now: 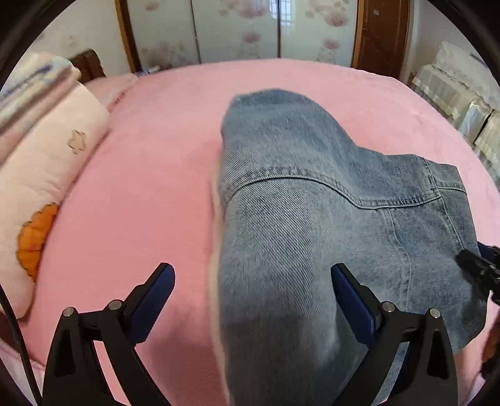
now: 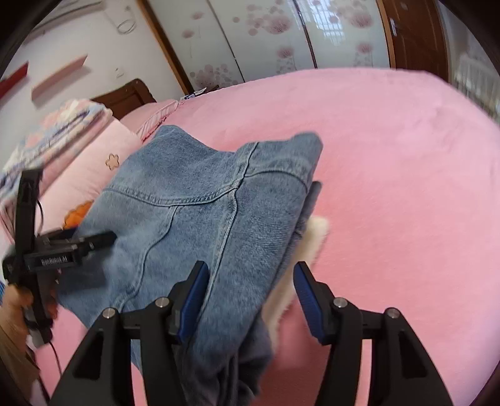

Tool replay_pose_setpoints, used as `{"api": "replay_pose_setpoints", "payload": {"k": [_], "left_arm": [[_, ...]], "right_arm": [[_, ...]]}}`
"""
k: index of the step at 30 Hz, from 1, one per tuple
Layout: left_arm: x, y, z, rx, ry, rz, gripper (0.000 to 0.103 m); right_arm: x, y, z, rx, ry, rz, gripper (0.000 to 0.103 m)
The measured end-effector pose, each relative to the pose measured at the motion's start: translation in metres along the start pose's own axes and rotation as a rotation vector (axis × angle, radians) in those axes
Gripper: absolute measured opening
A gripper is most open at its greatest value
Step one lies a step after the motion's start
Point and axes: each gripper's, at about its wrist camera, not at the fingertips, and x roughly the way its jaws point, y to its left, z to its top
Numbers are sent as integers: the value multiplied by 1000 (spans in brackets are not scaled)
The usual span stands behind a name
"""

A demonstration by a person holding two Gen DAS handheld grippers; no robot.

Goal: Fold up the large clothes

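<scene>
A blue denim jacket (image 1: 312,218) with a pale fleece lining lies folded on the pink bed (image 1: 156,187). My left gripper (image 1: 253,281) is open, its fingers spread wide over the jacket's left edge. My right gripper (image 2: 250,281) is open too, with the jacket (image 2: 203,203) and a strip of cream lining (image 2: 315,231) lying between its fingers. The left gripper also shows at the left of the right wrist view (image 2: 93,240), and the right gripper's tip shows at the right edge of the left wrist view (image 1: 478,265).
Pink pillows and folded bedding (image 1: 40,150) are stacked at the left by a dark headboard (image 2: 125,96). A floral wardrobe (image 1: 250,28) stands behind the bed. Covered furniture (image 1: 462,93) is at the right. Pink bedspread (image 2: 390,187) lies bare right of the jacket.
</scene>
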Motion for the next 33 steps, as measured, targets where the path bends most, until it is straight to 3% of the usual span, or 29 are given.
{"api": "replay_pose_setpoints", "payload": {"k": [5, 7, 18, 24, 33], "left_arm": [[-31, -10, -11, 7, -27, 109, 99], [-42, -9, -14, -4, -33, 116, 99], [-137, -30, -47, -52, -89, 103, 99], [-199, -51, -77, -113, -104, 56, 99], [-274, -93, -123, -110, -92, -9, 99]], "right_arm": [[-30, -7, -7, 28, -4, -31, 57], [-39, -5, -6, 30, 3, -52, 57], [-125, 4, -18, 68, -7, -103, 57], [-183, 9, -39, 71, -12, -118, 57], [-268, 9, -87, 64, -39, -144, 57]]}}
